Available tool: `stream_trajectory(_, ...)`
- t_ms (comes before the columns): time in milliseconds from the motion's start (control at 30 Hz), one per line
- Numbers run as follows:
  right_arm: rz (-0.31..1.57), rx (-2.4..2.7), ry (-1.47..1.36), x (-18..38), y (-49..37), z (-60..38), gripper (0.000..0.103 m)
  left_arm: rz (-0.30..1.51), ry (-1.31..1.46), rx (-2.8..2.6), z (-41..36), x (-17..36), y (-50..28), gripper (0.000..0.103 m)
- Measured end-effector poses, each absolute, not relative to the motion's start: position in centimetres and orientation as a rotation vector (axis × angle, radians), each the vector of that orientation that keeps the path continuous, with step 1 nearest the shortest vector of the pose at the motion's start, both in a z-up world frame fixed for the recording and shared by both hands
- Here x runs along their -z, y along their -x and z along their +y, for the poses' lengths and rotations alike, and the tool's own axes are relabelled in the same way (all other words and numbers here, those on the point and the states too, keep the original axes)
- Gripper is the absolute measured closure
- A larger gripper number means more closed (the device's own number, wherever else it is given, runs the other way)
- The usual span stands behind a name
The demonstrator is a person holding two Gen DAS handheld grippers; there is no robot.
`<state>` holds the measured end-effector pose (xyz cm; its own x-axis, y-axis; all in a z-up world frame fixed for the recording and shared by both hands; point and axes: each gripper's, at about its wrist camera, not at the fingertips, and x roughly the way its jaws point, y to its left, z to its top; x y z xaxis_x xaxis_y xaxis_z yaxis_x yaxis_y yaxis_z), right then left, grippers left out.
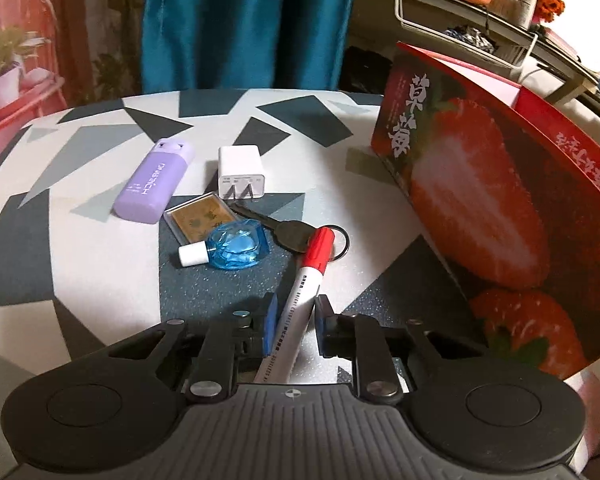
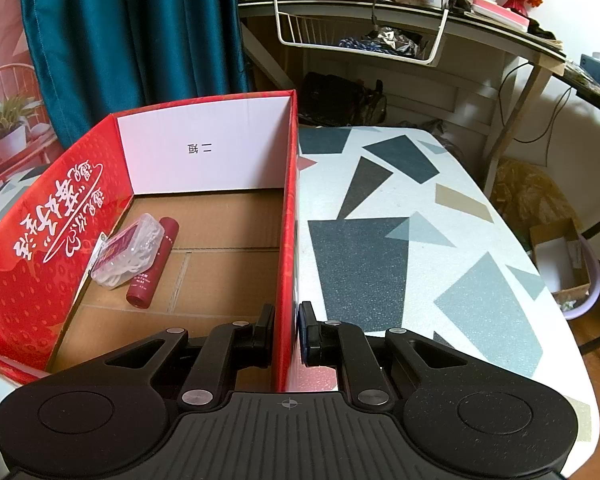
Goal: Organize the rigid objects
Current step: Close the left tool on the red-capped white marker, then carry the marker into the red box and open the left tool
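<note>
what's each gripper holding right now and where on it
The left gripper has its jaws around the white barrel of the red-capped marker, below the cap. The right gripper clamps the right side wall of the red box at its top edge.

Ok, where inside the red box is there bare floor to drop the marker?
Free: the cardboard floor from the dark red tube across to the right wall, and back to the white end wall. Crowded: the left wall, where the clear plastic case leans on the tube.

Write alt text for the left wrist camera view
The left gripper closes around a red-capped white marker on a patterned table. Beyond lie a blue bottle, key, white charger and purple case; a strawberry box stands right.
</note>
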<state>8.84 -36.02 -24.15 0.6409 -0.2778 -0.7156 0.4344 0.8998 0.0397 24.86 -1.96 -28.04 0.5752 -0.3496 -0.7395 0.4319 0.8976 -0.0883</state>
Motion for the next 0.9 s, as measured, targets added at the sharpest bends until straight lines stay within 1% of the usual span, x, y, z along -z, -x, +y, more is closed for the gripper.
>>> stream_trajectory(200,0.776,0.41,-0.217,24.2,-8.8,-36.0,0.091,0.848,-0.105,0.443,-1.9,28.0,-24.9,0.082)
stream_trajectory(300,0.776,0.41,-0.216,24.2,-8.8,-36.0,0.091,0.84,-0.115,0.426,-2.0,27.8,-24.6,0.087)
stream_trajectory(633,0.776,0.409,-0.217,24.1,-8.8,-36.0,0.091,0.81,-0.11,0.431,-1.7,27.2,-24.3,0.087)
stream_trajectory(900,0.778,0.408,-0.213,24.2,-8.9,-35.9,0.091,0.744,-0.097,0.48,-2.7,24.7,-25.0,0.087)
